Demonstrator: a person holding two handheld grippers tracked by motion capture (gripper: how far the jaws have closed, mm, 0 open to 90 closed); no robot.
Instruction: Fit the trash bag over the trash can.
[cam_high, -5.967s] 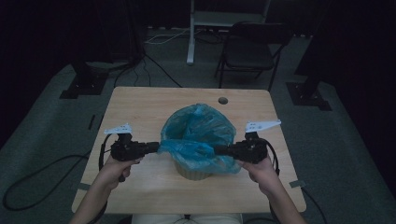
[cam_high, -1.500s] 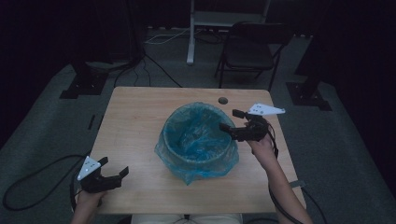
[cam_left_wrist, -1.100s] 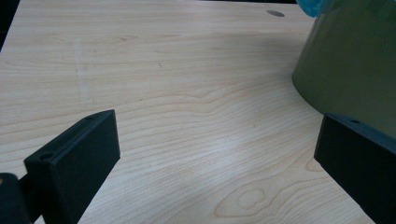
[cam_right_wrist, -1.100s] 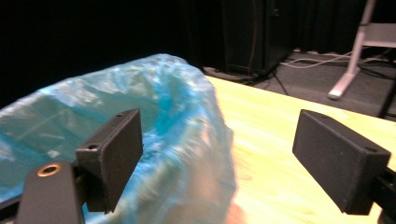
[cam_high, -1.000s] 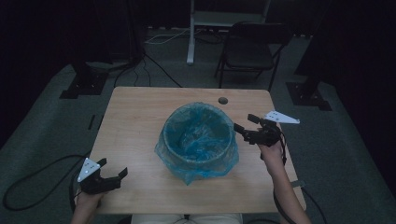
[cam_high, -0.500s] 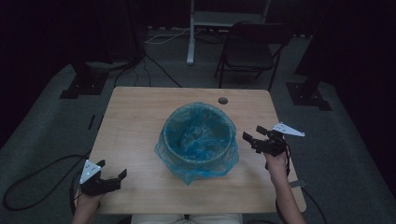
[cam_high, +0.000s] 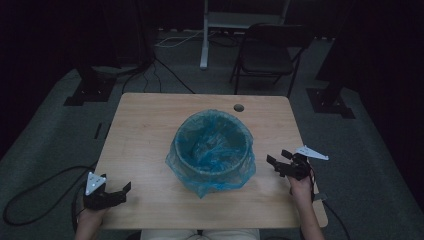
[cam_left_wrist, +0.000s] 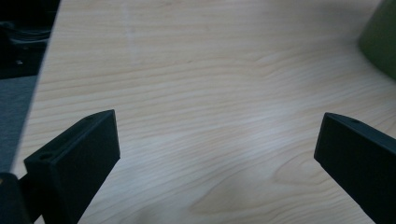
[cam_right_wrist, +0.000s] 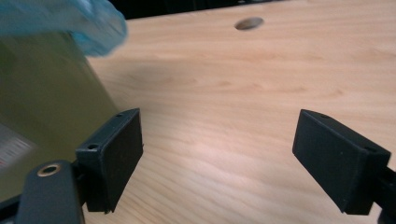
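The room is dark around a pale wooden table (cam_high: 150, 130), with a folding chair (cam_high: 267, 57) and cables on the grey floor beyond its far edge. On my left gripper (cam_left_wrist: 217, 154) the two black jaws stand wide apart with nothing but bare wood grain between them; it sits at the near left corner of the table (cam_high: 107, 195), my hand behind it at the near edge. My right gripper (cam_right_wrist: 217, 158) also has its jaws spread wide and empty over bare wood; I see it near the right edge (cam_high: 282, 165), just beside the bin but not touching it. The bin (cam_high: 212, 150) stands upright at the middle of the table, lined with a blue plastic bag (cam_high: 200, 185) whose rim is folded over and hangs down the outside. A small round hole (cam_high: 238, 107) lies in the table near the far edge, behind the bin.
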